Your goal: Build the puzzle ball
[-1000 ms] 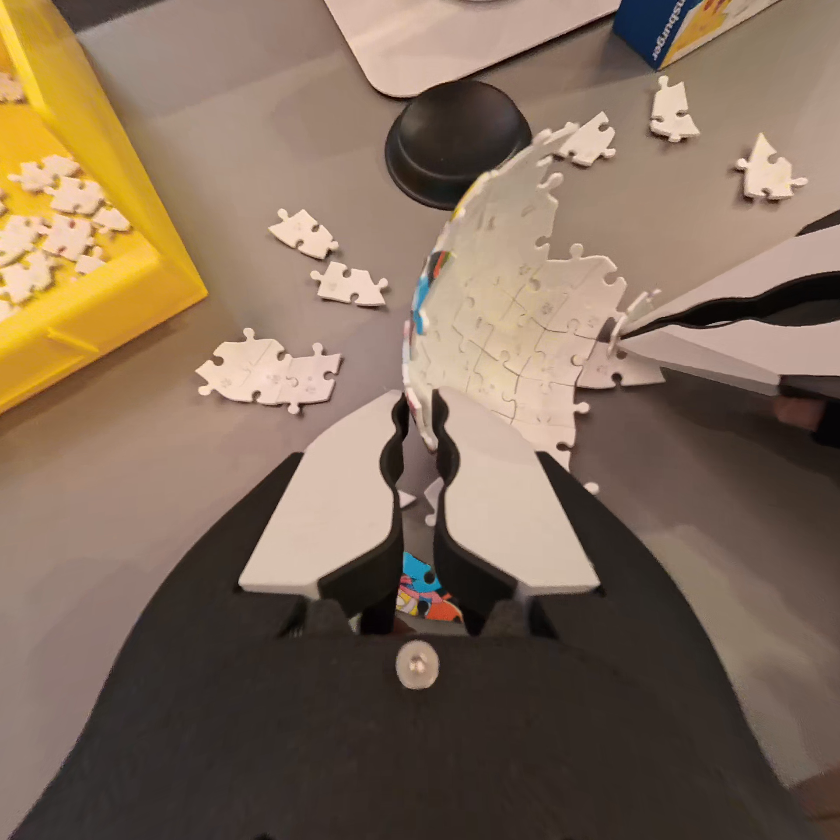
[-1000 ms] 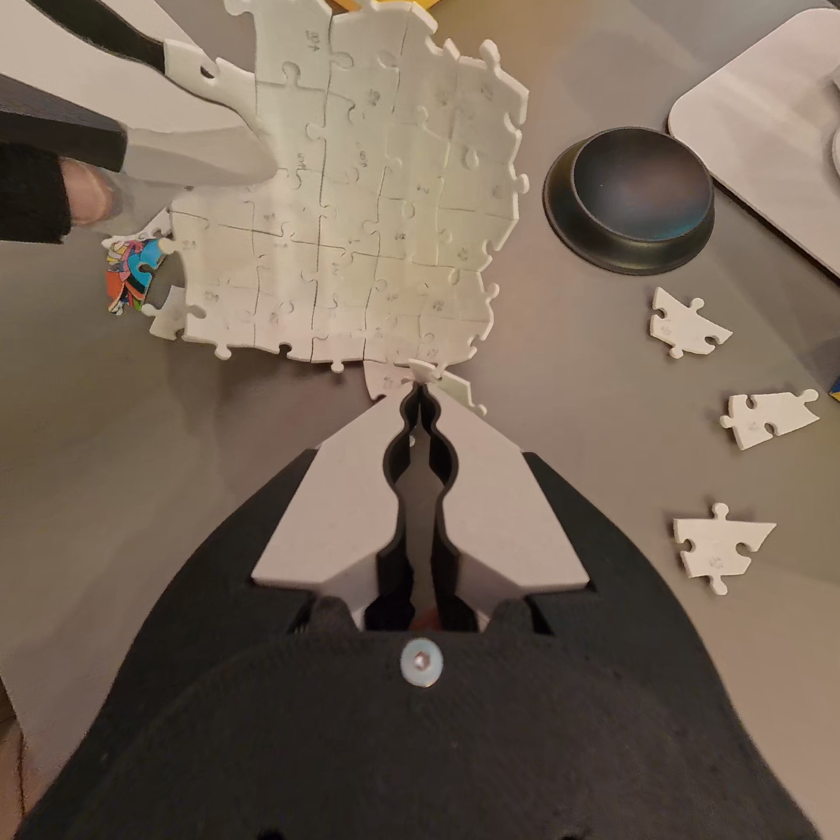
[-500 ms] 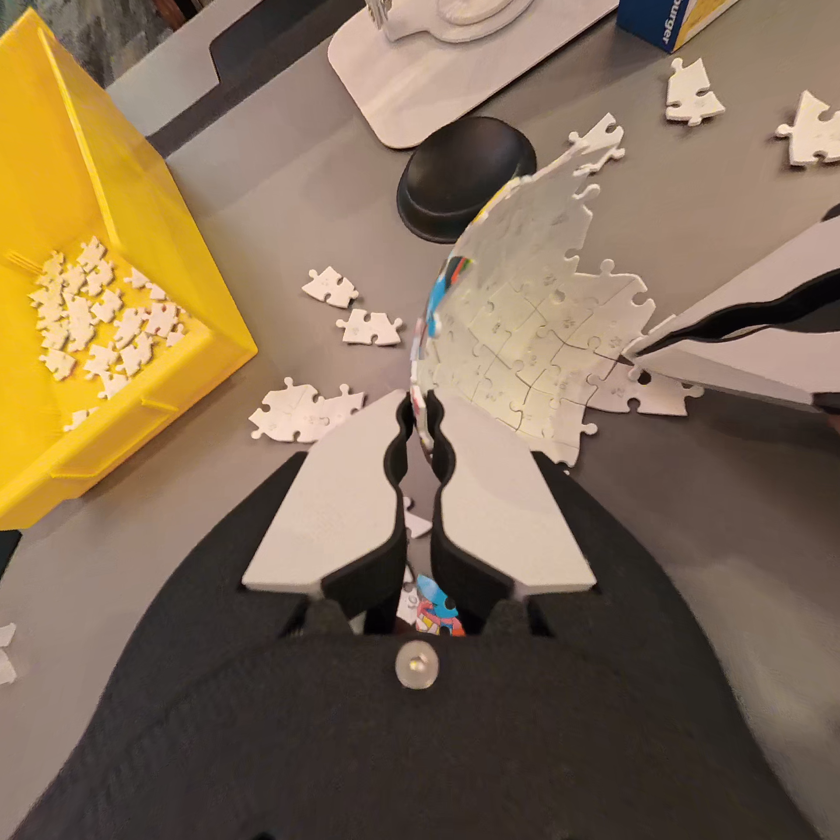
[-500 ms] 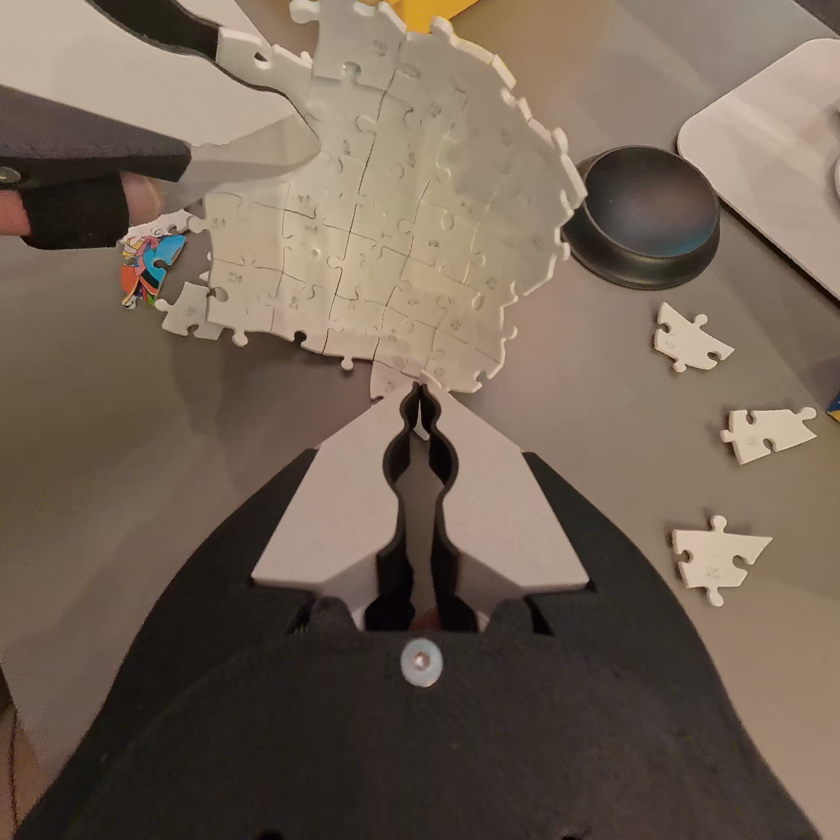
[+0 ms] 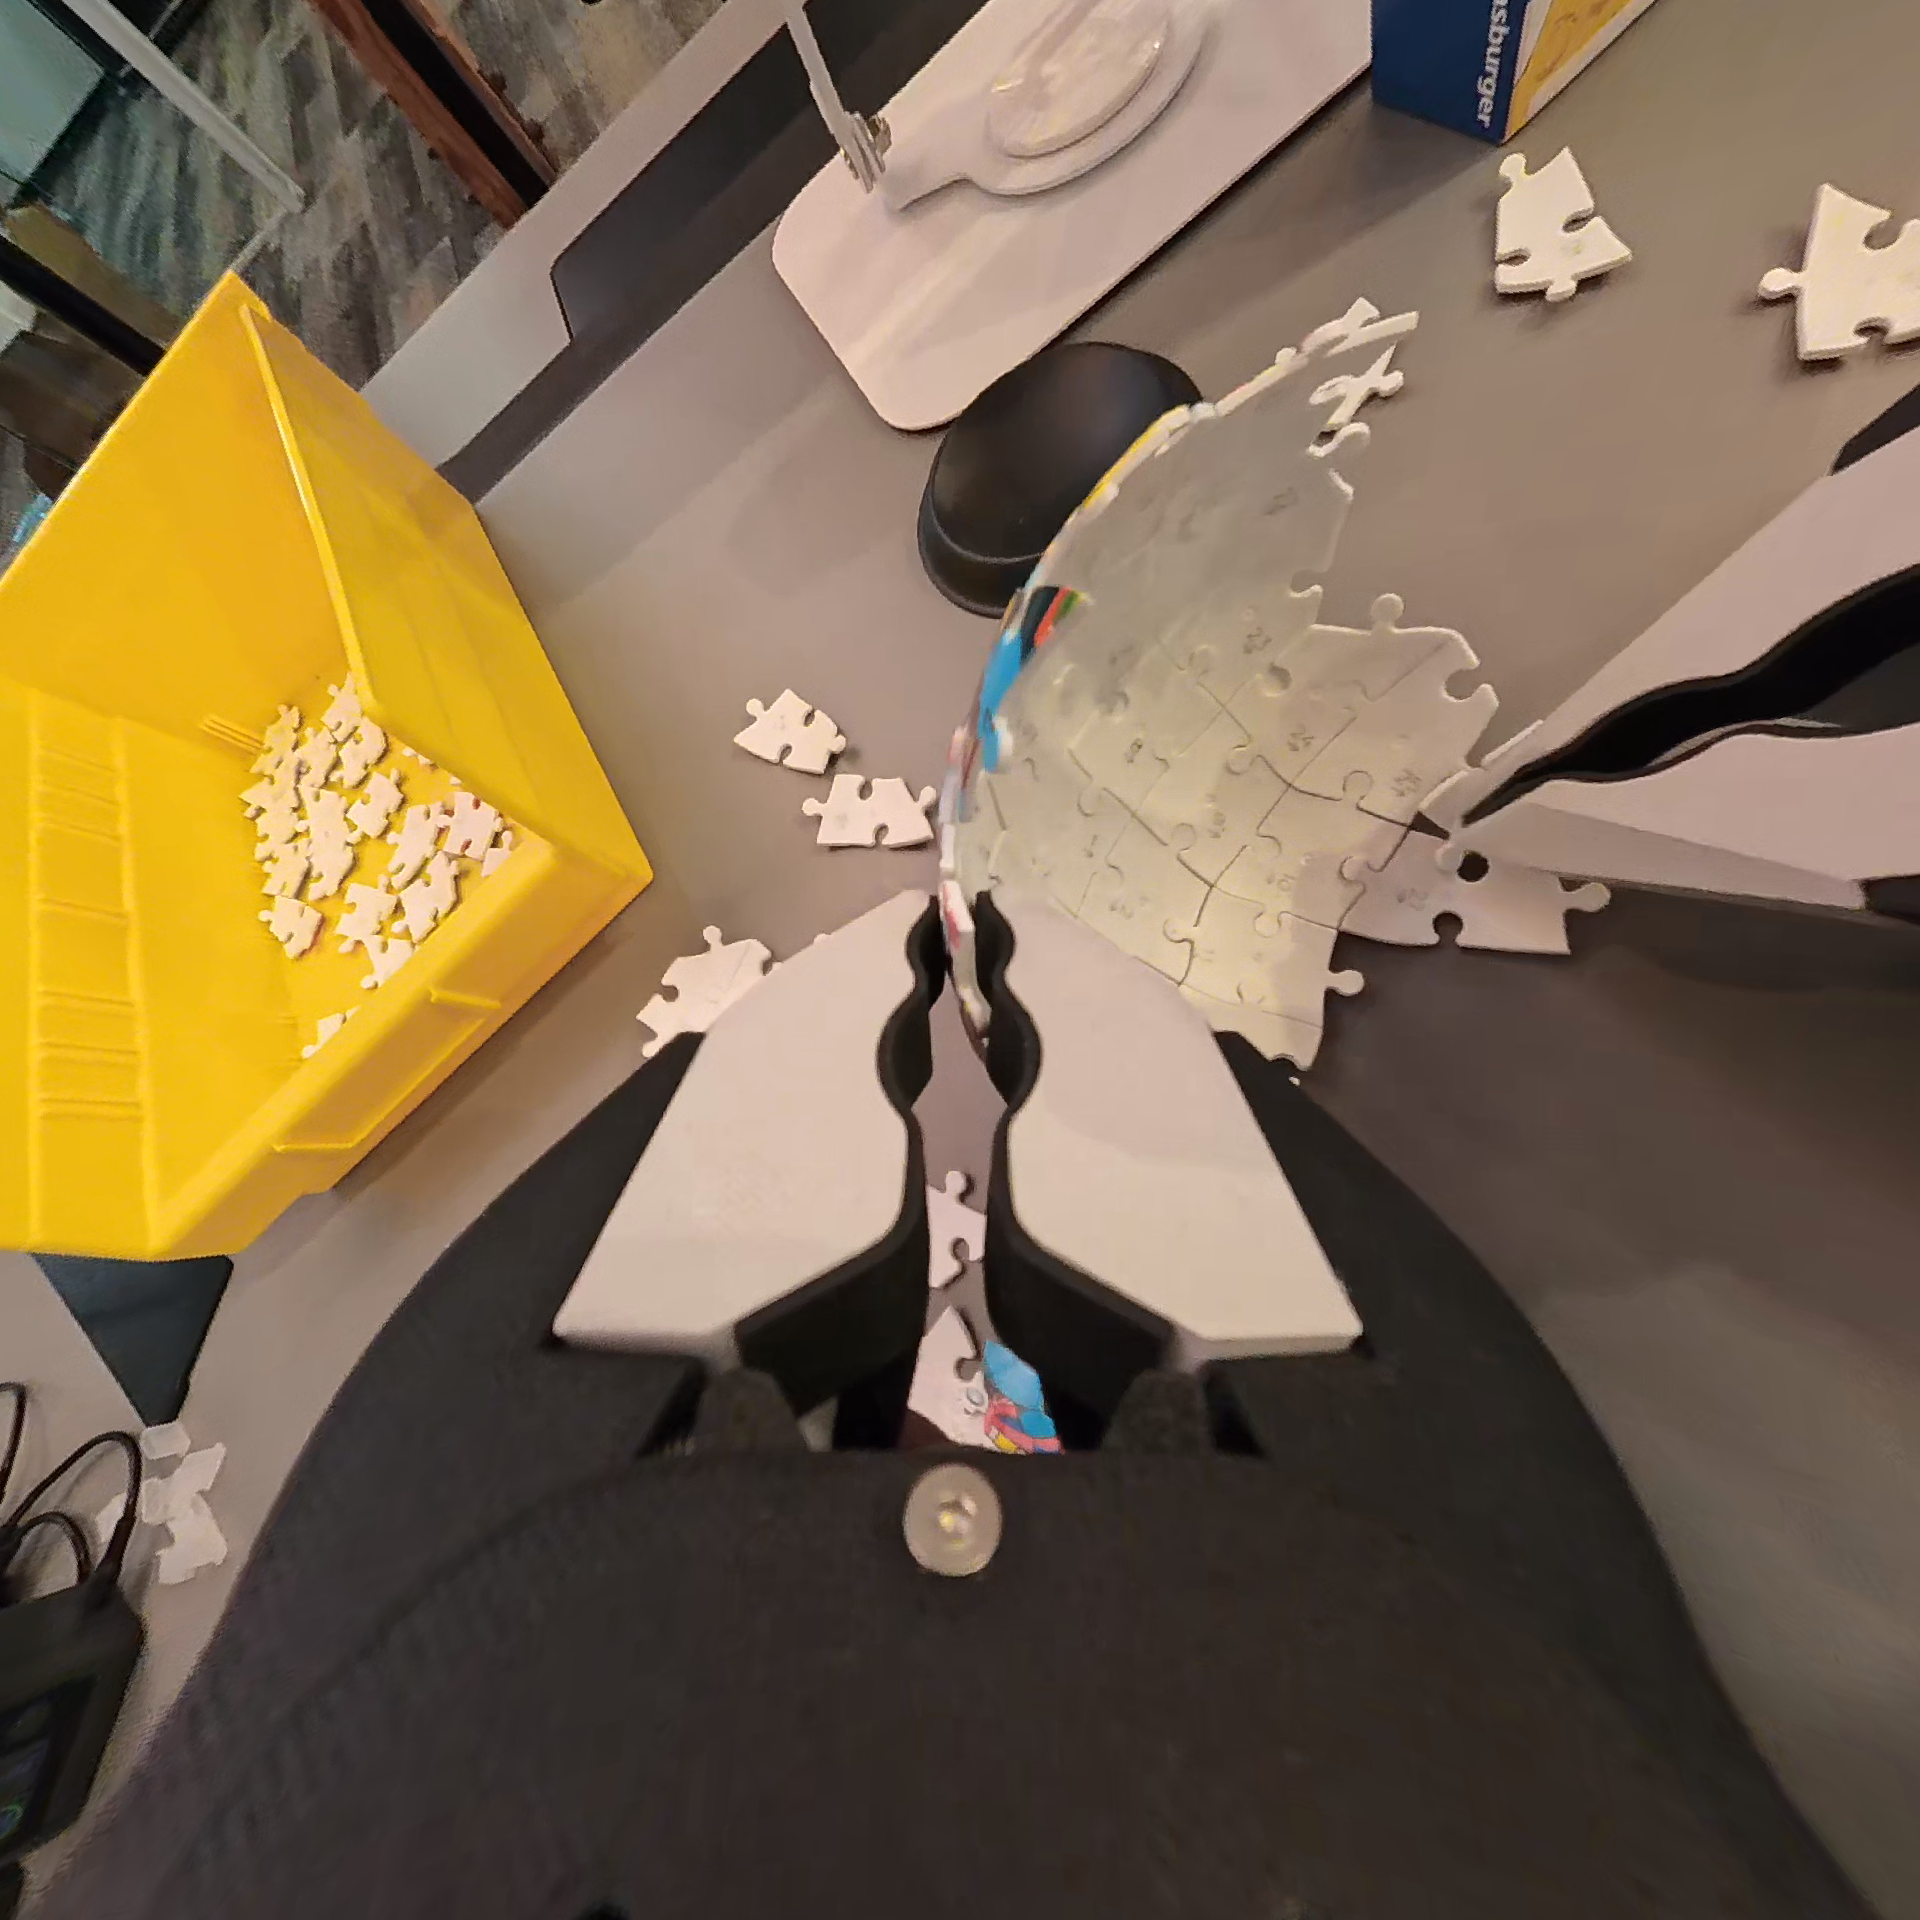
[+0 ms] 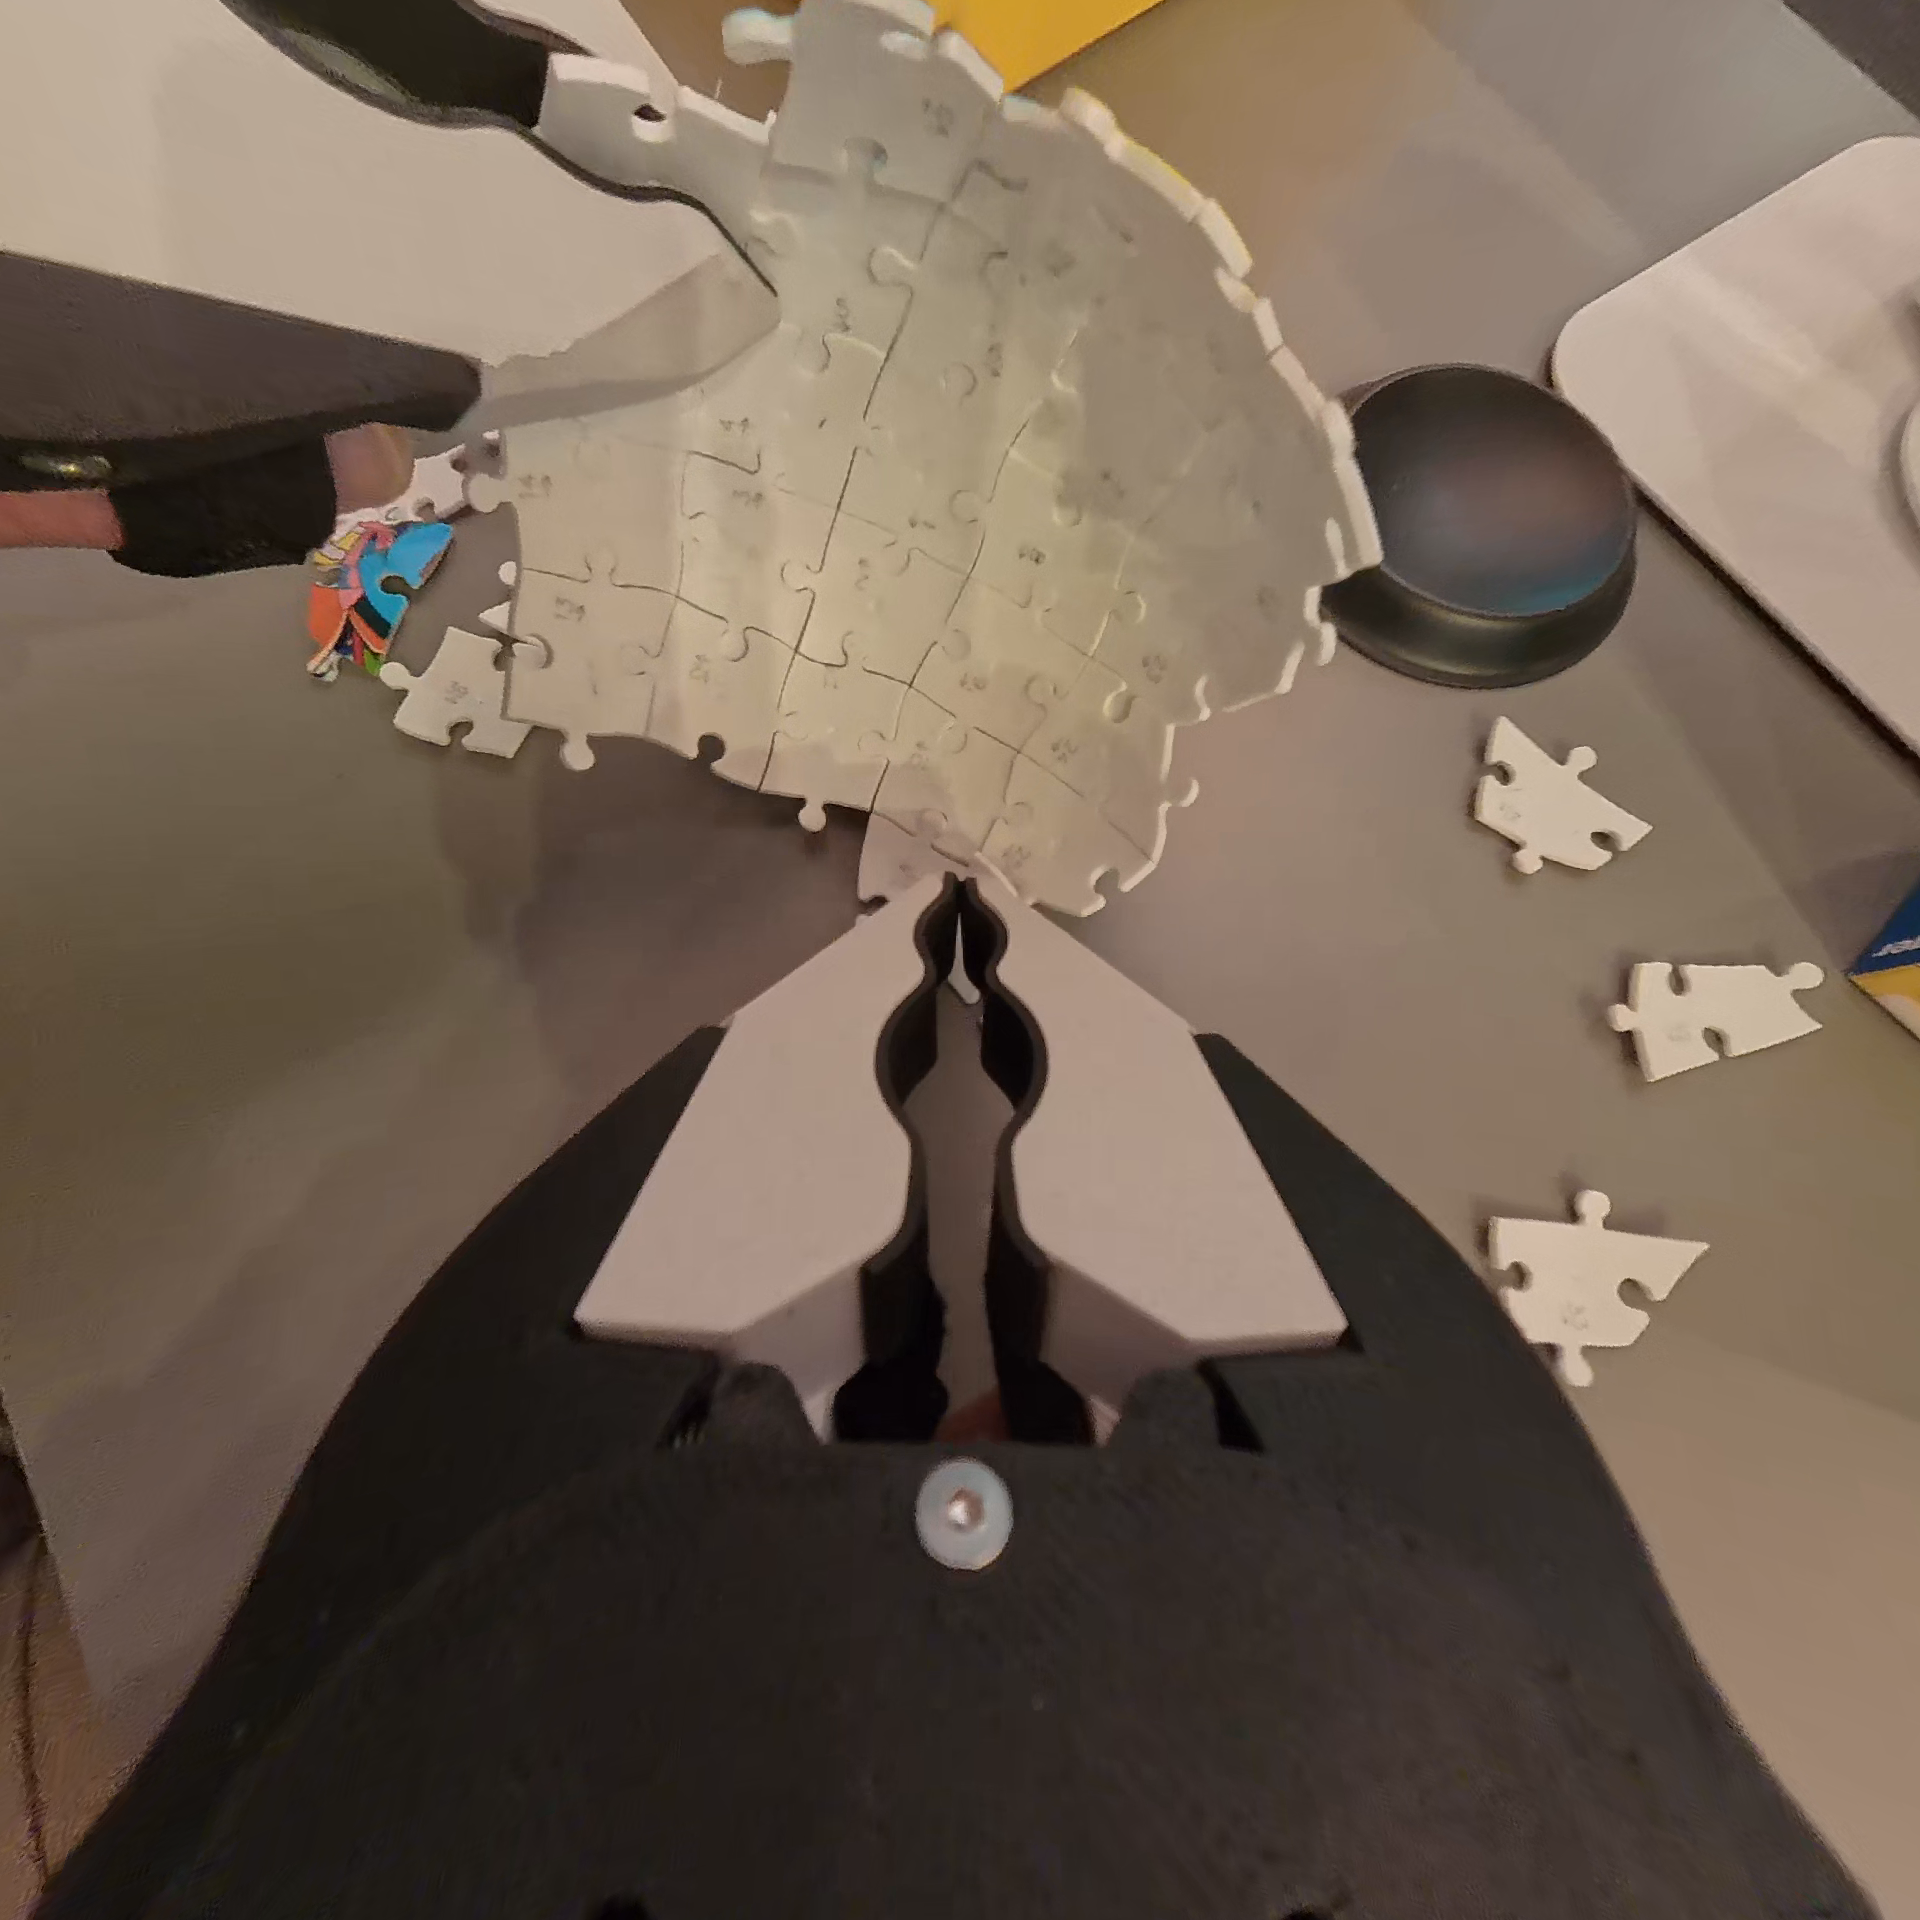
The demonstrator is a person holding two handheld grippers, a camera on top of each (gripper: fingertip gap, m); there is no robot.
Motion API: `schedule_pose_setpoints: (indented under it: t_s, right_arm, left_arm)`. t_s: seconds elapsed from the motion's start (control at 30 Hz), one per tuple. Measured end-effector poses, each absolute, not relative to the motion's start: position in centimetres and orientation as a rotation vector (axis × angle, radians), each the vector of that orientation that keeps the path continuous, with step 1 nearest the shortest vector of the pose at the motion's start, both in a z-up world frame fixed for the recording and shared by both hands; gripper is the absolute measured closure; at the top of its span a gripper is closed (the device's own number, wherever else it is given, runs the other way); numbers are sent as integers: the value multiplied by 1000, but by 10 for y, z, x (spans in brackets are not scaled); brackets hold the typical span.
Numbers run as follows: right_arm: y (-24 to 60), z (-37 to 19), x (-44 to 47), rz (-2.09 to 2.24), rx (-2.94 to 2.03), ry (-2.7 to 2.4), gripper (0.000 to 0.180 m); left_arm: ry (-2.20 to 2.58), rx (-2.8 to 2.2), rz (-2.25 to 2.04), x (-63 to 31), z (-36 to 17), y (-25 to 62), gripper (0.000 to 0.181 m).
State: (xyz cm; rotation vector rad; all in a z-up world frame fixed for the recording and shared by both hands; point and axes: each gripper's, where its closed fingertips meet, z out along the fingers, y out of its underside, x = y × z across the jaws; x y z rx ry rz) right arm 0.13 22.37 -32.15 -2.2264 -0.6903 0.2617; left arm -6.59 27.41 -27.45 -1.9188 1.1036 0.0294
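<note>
A curved, part-built shell of the puzzle ball (image 5: 1195, 748) shows its white numbered inside; its coloured outside shows only at the left rim. It is held up off the grey table. My left gripper (image 5: 961, 925) is shut on the shell's near rim. In the right wrist view the shell (image 6: 935, 520) fills the top, with the left gripper (image 6: 717, 239) clamped on its upper left edge. My right gripper (image 6: 958, 894) is shut on a white puzzle piece (image 6: 899, 862) at the shell's lower rim, and it also shows in the left wrist view (image 5: 1455, 821).
A black dome stand (image 6: 1486, 530) sits just behind the shell. A yellow bin (image 5: 125, 1039) with several white pieces stands at the left. A white board (image 5: 935, 270) and a blue box (image 5: 1486, 62) lie at the back. Loose white pieces (image 6: 1558, 800) and a coloured piece (image 6: 374, 592) lie on the table. My right fingertips sit around 10 cm from my left ones.
Both grippers have risen with the shell still held. The shell has turned and moved closer to the black stand. Neither grip has changed.
</note>
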Motion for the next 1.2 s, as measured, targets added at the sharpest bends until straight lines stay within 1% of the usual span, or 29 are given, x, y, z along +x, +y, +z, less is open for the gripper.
schedule_pose_setpoints:
  t_s: [0.3,0.6,1.2]
  right_arm:
    - [235,-323,7,206,-2218,-702,180]
    - [234,-318,7,237,-2202,-704,180]
    - [233,-324,6,233,-2218,-755,180]
  left_arm:
    - [1122,-1900,53,-62,-275,274,176]
    - [1123,-1891,58,-62,-273,276,176]
    - [1143,-1874,67,-57,-272,277,176]
